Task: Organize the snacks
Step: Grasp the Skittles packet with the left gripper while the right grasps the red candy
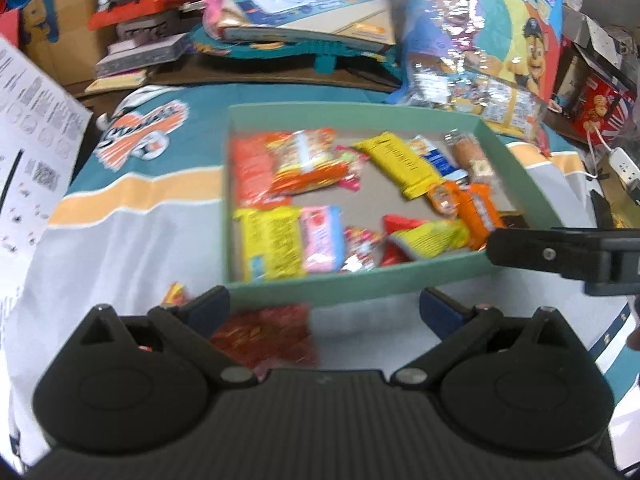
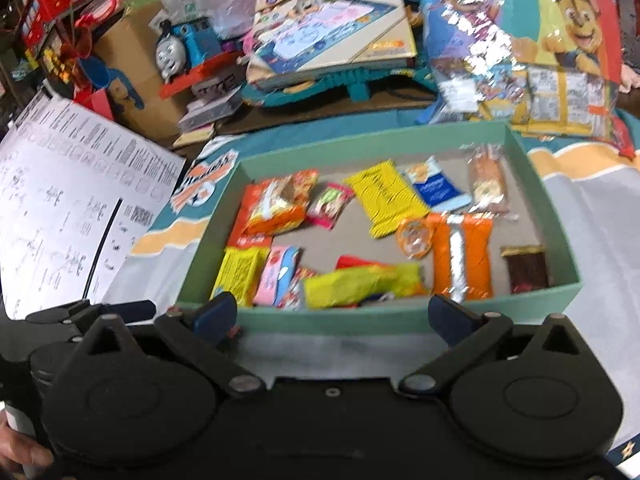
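Observation:
A green box (image 1: 356,292) (image 2: 332,318) holds several snack packets: yellow, orange, pink and red ones. A red patterned packet (image 1: 266,334) lies on the cloth outside the box, just in front of its near wall, between my left fingers. A small red and yellow packet (image 1: 174,294) lies to its left. My left gripper (image 1: 324,306) is open and empty above the red packet. My right gripper (image 2: 334,316) is open and empty at the box's near wall. The right gripper also shows at the right edge of the left wrist view (image 1: 560,256).
A teal, white and orange cloth (image 1: 132,224) covers the surface. A printed paper sheet (image 2: 72,200) lies at the left. Behind the box are a blue toy train (image 2: 180,50), a boxed toy set (image 2: 328,36) and a shiny cartoon bag (image 2: 532,52).

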Demonstrator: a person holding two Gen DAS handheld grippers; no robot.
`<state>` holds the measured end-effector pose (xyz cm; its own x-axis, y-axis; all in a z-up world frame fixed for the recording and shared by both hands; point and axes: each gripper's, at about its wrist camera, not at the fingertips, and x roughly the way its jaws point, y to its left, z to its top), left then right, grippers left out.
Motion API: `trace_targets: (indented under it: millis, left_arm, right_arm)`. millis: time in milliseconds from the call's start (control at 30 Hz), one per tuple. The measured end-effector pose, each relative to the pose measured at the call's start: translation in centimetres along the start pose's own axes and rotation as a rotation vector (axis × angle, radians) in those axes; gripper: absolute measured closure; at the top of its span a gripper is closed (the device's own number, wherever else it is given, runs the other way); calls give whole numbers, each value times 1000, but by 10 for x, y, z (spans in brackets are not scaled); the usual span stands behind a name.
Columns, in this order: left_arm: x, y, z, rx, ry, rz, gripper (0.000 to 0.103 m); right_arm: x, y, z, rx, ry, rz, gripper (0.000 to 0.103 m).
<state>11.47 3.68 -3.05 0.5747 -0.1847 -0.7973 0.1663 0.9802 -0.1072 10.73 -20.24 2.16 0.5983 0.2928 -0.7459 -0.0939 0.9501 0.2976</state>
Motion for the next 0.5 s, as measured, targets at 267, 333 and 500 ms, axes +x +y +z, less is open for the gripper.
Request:
trace_targets:
  millis: [267, 333, 500]
  left_arm:
    - [5, 63, -27, -36, 24, 52, 0]
    - [7, 74, -29, -19, 21, 79, 0]
    - [18, 96, -31, -13, 32, 77, 5]
  right_arm:
    - [31, 26, -20, 2, 105, 53, 0]
    - [37, 30, -22, 12, 128, 68, 0]
    - [58, 43, -20, 41, 175, 85, 3]
